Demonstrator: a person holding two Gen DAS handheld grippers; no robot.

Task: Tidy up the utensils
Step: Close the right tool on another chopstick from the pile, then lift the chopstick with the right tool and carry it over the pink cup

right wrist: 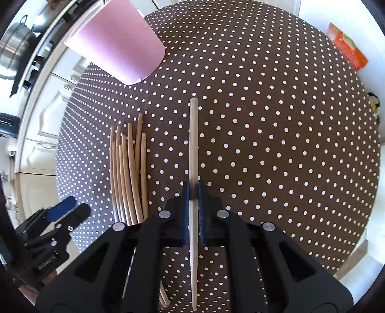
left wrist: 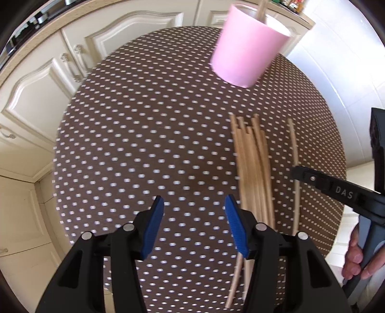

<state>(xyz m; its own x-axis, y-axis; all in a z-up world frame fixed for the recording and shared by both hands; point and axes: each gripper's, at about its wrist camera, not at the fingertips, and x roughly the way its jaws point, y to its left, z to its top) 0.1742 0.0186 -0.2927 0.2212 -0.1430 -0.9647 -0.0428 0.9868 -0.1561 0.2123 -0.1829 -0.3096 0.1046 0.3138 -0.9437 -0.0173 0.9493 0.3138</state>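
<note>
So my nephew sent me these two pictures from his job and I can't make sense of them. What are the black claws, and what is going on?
No robot here: a person holds a pair of hand-operated tongs in each hand, with a wide-angle camera on each looking along its blue fingers. One picture is from the left tongs, the other from the right tongs, so each pair also shows at the edge of the other's picture. Below is a round table with a brown dotted cloth. On it lie a bundle of wooden chopsticks and a pink cup that already has one stick in it. The right tongs are shut on a single chopstick. The left tongs are open and hold nothing.
</note>
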